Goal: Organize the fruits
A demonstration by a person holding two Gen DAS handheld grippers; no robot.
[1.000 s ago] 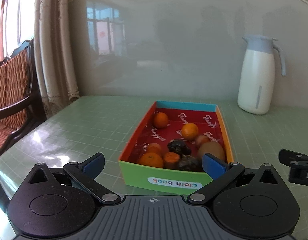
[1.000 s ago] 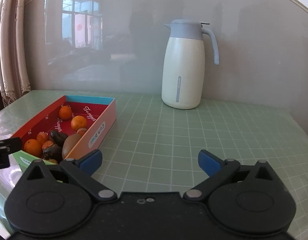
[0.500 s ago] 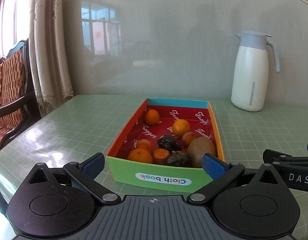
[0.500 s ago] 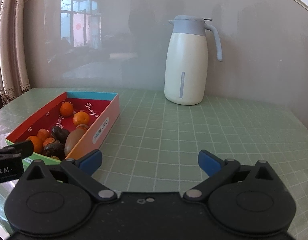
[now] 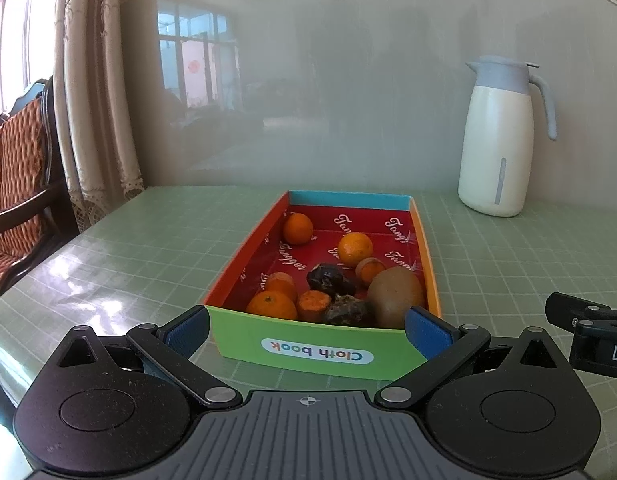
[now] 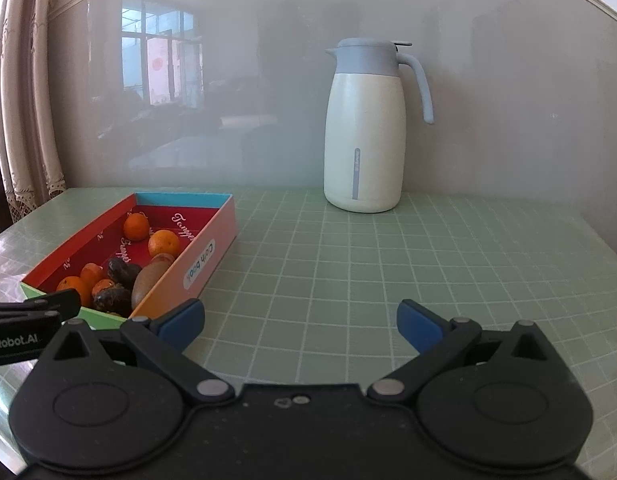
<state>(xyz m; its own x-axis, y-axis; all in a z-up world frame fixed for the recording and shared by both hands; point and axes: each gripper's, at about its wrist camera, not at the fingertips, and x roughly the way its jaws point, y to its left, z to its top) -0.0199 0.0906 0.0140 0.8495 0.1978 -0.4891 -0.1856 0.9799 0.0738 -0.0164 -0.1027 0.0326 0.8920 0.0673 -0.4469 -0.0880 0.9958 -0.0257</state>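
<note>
A shallow coloured box (image 5: 316, 354) (image 6: 204, 260) with a red floor lies on the green table. It holds several small oranges (image 5: 297, 229) (image 6: 163, 243), two dark wrinkled fruits (image 5: 326, 278) (image 6: 122, 272) and a brown kiwi (image 5: 394, 296) (image 6: 148, 282). My left gripper (image 5: 308, 330) is open just before the box's green near wall, its blue pads level with the box's two front corners. My right gripper (image 6: 300, 322) is open over bare table to the right of the box, with nothing between its fingers.
A white jug with a grey lid and handle (image 5: 498, 140) (image 6: 366, 132) stands at the back by the glossy wall. A wooden chair with a patterned cushion (image 5: 16, 184) and a curtain (image 5: 96, 92) are off the table's left edge. Gridded table (image 6: 428, 272) stretches right of the box.
The left gripper has shifted so the box now sits centred between its pads and slightly nearer. The right gripper has drawn a little closer to the box and jug. Both stayed open.
</note>
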